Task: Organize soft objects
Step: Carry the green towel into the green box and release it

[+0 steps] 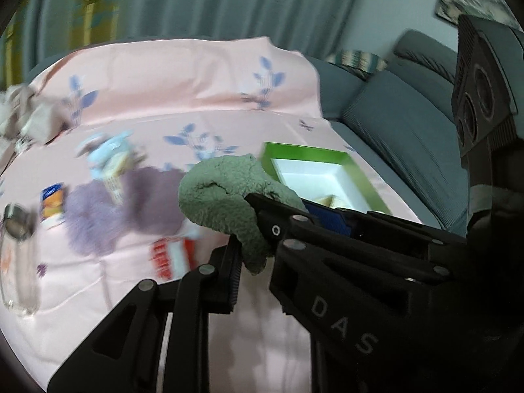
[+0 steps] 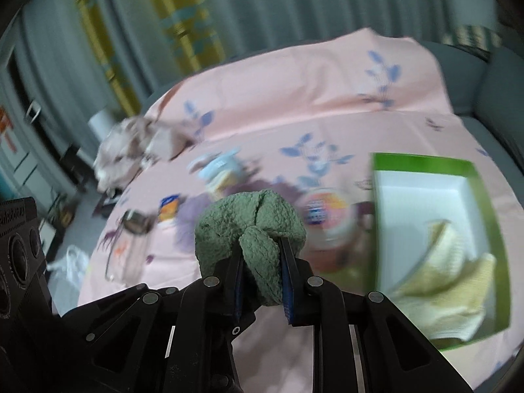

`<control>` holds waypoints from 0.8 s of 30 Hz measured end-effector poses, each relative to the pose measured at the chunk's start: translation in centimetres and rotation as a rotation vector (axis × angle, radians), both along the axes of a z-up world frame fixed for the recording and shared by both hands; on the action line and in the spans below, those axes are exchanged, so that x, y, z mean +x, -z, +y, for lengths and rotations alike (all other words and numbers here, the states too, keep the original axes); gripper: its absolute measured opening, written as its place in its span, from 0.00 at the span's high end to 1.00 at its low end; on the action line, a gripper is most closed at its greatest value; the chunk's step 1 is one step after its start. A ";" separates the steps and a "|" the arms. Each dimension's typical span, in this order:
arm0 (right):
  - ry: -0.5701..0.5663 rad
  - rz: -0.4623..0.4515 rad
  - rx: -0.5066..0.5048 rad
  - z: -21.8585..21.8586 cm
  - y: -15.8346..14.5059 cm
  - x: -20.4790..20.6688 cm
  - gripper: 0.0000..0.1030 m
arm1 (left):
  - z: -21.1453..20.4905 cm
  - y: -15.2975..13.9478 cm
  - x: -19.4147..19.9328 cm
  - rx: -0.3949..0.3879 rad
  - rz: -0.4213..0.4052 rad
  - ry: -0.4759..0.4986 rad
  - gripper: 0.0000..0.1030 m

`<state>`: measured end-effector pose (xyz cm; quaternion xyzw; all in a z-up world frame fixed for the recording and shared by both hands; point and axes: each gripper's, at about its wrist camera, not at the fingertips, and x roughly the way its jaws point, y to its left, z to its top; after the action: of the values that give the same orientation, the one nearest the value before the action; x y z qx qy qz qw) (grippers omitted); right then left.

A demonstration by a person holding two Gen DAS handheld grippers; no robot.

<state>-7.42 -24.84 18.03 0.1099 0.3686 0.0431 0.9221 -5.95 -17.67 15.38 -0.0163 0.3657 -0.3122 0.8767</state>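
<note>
The green fleece cloth (image 2: 252, 232) is hanging above the pink sheet (image 2: 294, 91), both the left gripper (image 1: 252, 245) and the right gripper (image 2: 262, 281) pinching it narrowly. Carrying is underway; next, likely swinging toward three o'clock, over the green box (image 2: 471, 177) holding a yellow cloth (image 2: 445, 281).

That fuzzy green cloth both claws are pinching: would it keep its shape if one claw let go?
Probably not. The green cloth bunches and folds between the right gripper, so it looks floppy. A loose end droops below the left gripper, suggesting it would sag. Its nubbly pile likely resists slipping.
</note>
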 end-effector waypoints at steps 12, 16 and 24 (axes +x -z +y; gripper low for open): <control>0.221 0.101 0.132 -10.3 2.8 -0.1 0.78 | -8.4 2.9 2.0 0.017 0.128 0.151 0.86; 0.275 0.116 0.153 -12.6 3.3 -0.7 0.78 | -10.9 3.4 1.9 0.034 0.151 0.190 0.86; 0.345 0.190 0.203 -15.6 5.3 -0.6 0.78 | -12.7 5.3 2.3 0.034 0.218 0.207 0.85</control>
<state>-7.97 -40.40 12.77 0.2670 0.4232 -0.0889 0.8612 -3.68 -30.38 10.07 0.0025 0.4637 -0.3909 0.7951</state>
